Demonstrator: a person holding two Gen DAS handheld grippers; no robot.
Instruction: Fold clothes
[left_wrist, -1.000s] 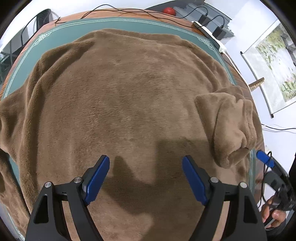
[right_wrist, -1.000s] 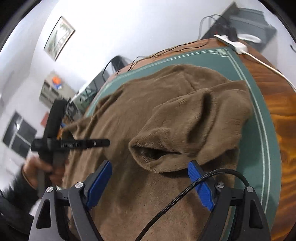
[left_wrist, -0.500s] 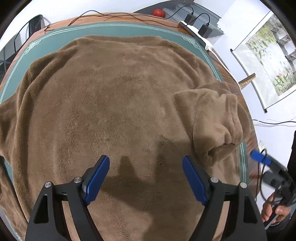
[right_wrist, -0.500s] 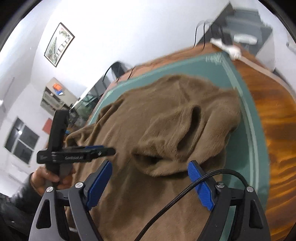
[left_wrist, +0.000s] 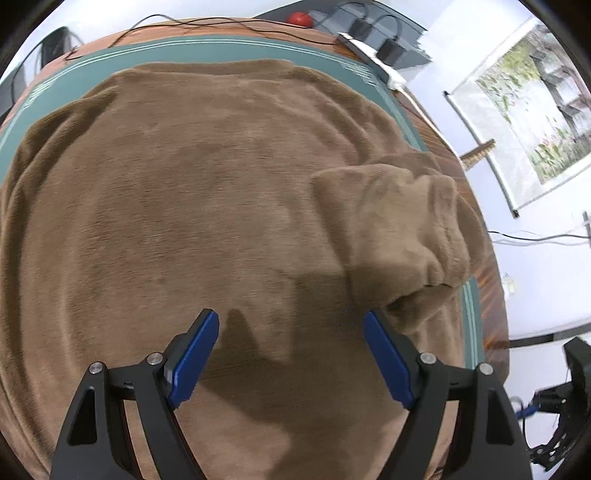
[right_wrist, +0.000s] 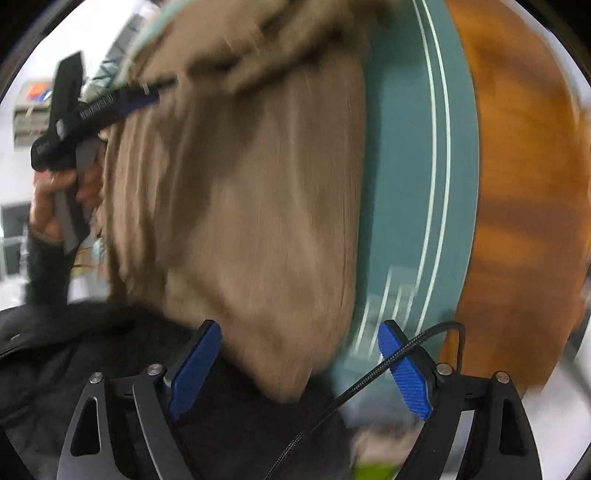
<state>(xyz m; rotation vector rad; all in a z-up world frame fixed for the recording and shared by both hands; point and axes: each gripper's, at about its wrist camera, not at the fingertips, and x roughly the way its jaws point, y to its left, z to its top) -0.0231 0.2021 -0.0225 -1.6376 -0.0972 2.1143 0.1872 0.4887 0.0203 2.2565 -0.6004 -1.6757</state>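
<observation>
A brown fleece top (left_wrist: 207, 192) lies spread flat over a green mat (left_wrist: 229, 42) on a wooden table. Its right sleeve (left_wrist: 402, 229) is folded in over the body, cuff toward me. My left gripper (left_wrist: 291, 325) is open and empty, hovering just above the lower part of the garment. My right gripper (right_wrist: 299, 336) is open and empty, low over the garment's near right corner (right_wrist: 258, 229) by the mat's edge; this view is blurred. The left gripper also shows in the right wrist view (right_wrist: 92, 110), held in a hand.
A white power strip (left_wrist: 369, 51) with plugs and cables lies at the table's far edge, with a red object (left_wrist: 300, 17) behind it. A wall scroll (left_wrist: 532, 110) hangs to the right. Bare wood (right_wrist: 524, 184) borders the mat (right_wrist: 417, 184) on the right.
My right gripper has swung down and back toward the garment's near right corner, blurring its view. My left gripper has drifted slightly over the garment. Both stay open.
</observation>
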